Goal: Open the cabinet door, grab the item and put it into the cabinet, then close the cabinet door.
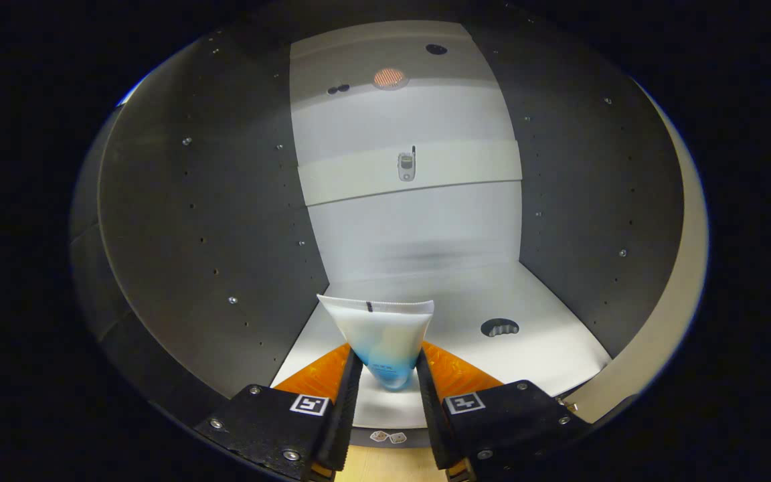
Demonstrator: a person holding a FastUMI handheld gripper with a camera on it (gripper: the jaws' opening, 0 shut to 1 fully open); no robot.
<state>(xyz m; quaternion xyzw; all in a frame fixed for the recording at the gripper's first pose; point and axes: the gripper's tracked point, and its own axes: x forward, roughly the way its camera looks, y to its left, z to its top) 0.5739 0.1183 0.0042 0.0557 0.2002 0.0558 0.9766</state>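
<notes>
1. The left wall of the cabinet [198, 221] is dark and dotted with rows of shelf-pin holes and a few screws. It curves close past the left finger, so the tool is judged to be already at or inside the cabinet's mouth.
2. The hand-held gripper [389, 381] is clamped on the tube [379, 338], a soft white tube with a blue lower part. Both fingers press its narrow blue end, and the flat crimped seal points forward. Holding it low leaves the wide end free to land first.
3. The tube is above the front of the white cabinet floor [546, 348], between the fingers; whether it touches the floor cannot be told.
4. Beyond it, the pale back panel [412, 227] carries a small phone-shaped sticker [406, 165].
5. Right of the tube, a dark cut-out [500, 327] sits in the floor, well clear.
6. Furthest right, past the dark right wall, is a pale strip [683, 268], probably the opened door's edge; closing remains undone.
</notes>
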